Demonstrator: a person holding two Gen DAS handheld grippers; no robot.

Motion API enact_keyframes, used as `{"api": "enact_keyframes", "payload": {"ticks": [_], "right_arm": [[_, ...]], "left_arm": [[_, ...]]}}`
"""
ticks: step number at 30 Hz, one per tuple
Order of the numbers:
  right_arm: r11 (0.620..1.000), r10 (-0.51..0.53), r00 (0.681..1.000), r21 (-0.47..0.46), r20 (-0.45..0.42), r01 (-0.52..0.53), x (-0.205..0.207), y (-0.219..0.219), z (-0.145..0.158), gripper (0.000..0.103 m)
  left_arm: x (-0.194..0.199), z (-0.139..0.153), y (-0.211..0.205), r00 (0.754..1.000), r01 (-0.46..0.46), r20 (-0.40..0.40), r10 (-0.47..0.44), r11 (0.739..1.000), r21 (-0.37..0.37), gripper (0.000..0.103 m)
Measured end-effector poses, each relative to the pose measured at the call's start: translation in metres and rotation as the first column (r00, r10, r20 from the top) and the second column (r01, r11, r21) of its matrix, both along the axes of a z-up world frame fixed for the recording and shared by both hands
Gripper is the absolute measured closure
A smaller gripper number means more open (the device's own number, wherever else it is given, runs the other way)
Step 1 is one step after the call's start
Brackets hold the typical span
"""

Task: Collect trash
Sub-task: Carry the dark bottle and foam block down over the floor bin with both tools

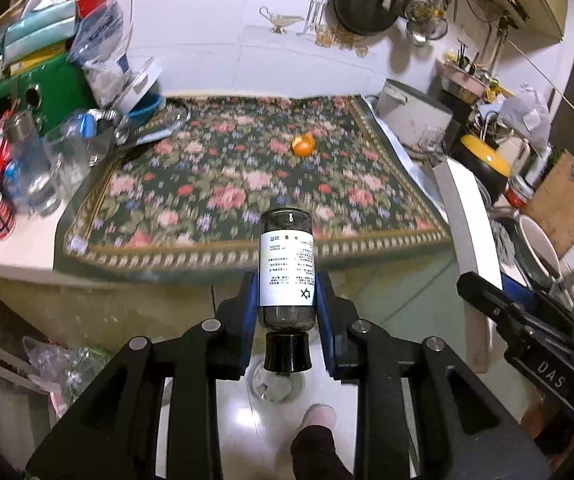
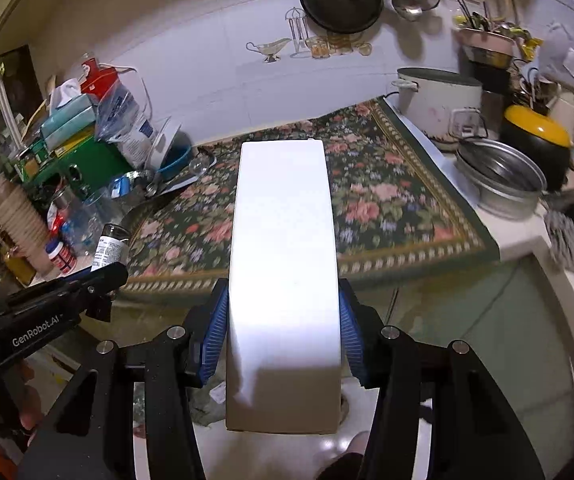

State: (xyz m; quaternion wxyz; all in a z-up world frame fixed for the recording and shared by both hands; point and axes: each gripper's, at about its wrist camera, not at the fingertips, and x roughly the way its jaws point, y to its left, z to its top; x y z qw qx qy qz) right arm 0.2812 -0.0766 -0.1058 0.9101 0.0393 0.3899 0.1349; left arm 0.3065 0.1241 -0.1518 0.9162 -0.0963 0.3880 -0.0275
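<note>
My left gripper is shut on a dark glass bottle with a white label, held with its black cap toward the camera, in front of the counter edge. My right gripper is shut on a long white box, held over the counter's front edge. The box also shows at the right of the left wrist view, and the bottle at the left of the right wrist view. An orange peel lies on the floral mat near its far side.
Clutter of bottles, bags and a green box fills the counter's left end. A white pot, a steel bowl and a black-and-yellow pot stand at the right. Bagged rubbish lies on the floor below left.
</note>
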Motion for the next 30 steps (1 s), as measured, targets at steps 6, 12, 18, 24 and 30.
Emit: {"api": "enact_keyframes", "payload": {"ticks": [6, 12, 18, 24, 30], "right_arm": [[1.0, -0.017, 0.997, -0.022, -0.069, 0.015, -0.019, 0.007, -0.015, 0.055], [0.999, -0.022, 0.991, -0.047, -0.132, 0.016, -0.029, 0.004, -0.053, 0.055], [0.999, -0.004, 0.976, -0.05, -0.217, -0.007, -0.026, -0.017, -0.127, 0.055], [0.998, 0.046, 0.951, -0.033, -0.307, -0.059, -0.011, -0.041, -0.221, 0.055], [0.993, 0.067, 0.924, -0.06, -0.375, -0.097, -0.001, -0.055, -0.31, 0.055]], "left_arm": [[-0.024, -0.031, 0.003, 0.996, 0.017, -0.084, -0.018, 1.0, -0.008, 0.076], [-0.026, -0.091, -0.003, 0.984, 0.004, -0.178, -0.014, 0.998, -0.058, 0.076], [-0.019, -0.175, -0.024, 0.963, -0.024, -0.268, 0.01, 0.998, -0.049, 0.076], [-0.013, -0.278, -0.042, 0.932, -0.109, -0.356, 0.068, 0.989, -0.096, 0.076], [-0.006, -0.375, -0.056, 0.893, -0.183, -0.439, 0.105, 0.973, -0.14, 0.076]]}}
